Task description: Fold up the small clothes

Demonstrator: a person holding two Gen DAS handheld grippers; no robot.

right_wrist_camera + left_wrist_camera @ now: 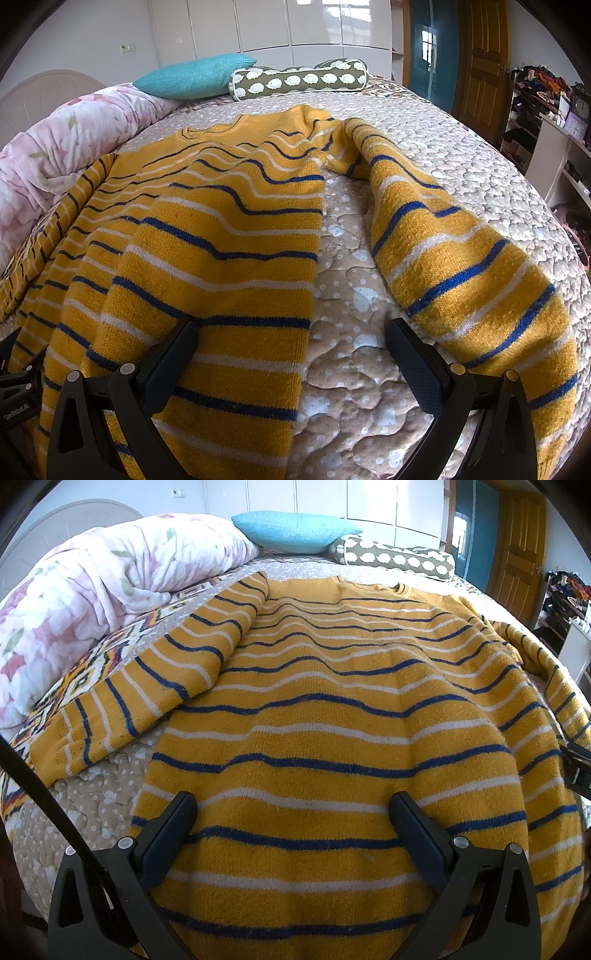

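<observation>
A mustard-yellow sweater (325, 709) with blue and white stripes lies spread flat on the bed, hem toward me. Its left sleeve (147, 686) runs out to the left, and its right sleeve (454, 258) angles down the right side. My left gripper (293, 805) hovers open over the sweater's lower body, fingers wide apart, nothing between them. My right gripper (290, 332) is open too, straddling the body's right edge (314, 280) and the bare quilt between body and right sleeve. The other gripper shows at the left edge of the right wrist view.
The sweater rests on a beige quilted bedspread (354, 332). A pink floral duvet (74, 602) is bunched at the left. A turquoise pillow (295, 531) and a sheep-print bolster (299, 79) lie at the head. A wooden door (484, 62) and cluttered shelves (535, 107) stand at the right.
</observation>
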